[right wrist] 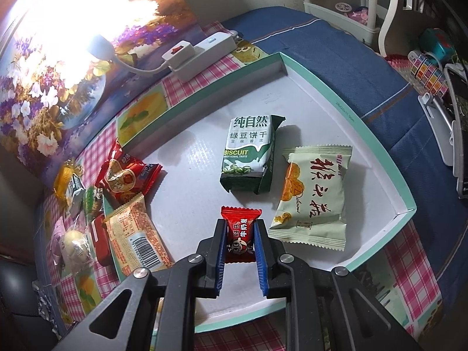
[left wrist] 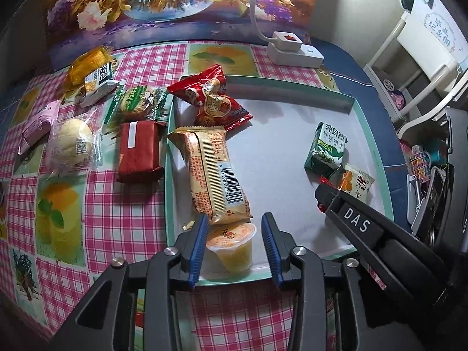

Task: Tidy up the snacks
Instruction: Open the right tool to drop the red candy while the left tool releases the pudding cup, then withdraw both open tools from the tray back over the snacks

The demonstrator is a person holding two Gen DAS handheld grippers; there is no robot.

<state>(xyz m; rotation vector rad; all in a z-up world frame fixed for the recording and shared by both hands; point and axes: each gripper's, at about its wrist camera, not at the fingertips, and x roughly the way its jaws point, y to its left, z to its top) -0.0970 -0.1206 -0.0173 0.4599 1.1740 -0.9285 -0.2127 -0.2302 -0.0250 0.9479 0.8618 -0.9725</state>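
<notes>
A shallow white tray with a teal rim [left wrist: 377, 158] [right wrist: 362, 134] lies on the checked tablecloth. In it are a green biscuit pack [left wrist: 326, 147] [right wrist: 248, 153], a pale cracker packet [left wrist: 355, 182] [right wrist: 314, 199], a long orange wafer pack [left wrist: 215, 172] [right wrist: 136, 234], a red snack bag [left wrist: 212, 99] [right wrist: 125, 175] and an orange jelly cup [left wrist: 232, 247]. My left gripper [left wrist: 235, 245] is open with its fingers on either side of the jelly cup. My right gripper [right wrist: 240, 238] is shut on a small red milk candy [right wrist: 239, 231] just above the tray floor; its body shows in the left wrist view [left wrist: 355, 219].
Left of the tray lie a red bar [left wrist: 139, 150], a round bun in clear wrap [left wrist: 73, 146], a green cookie packet [left wrist: 137, 102], a yellow packet [left wrist: 90, 70] and a pink packet [left wrist: 36, 125]. A white power strip [left wrist: 295, 48] [right wrist: 201, 51] sits behind the tray. A white rack [left wrist: 424, 55] stands at right.
</notes>
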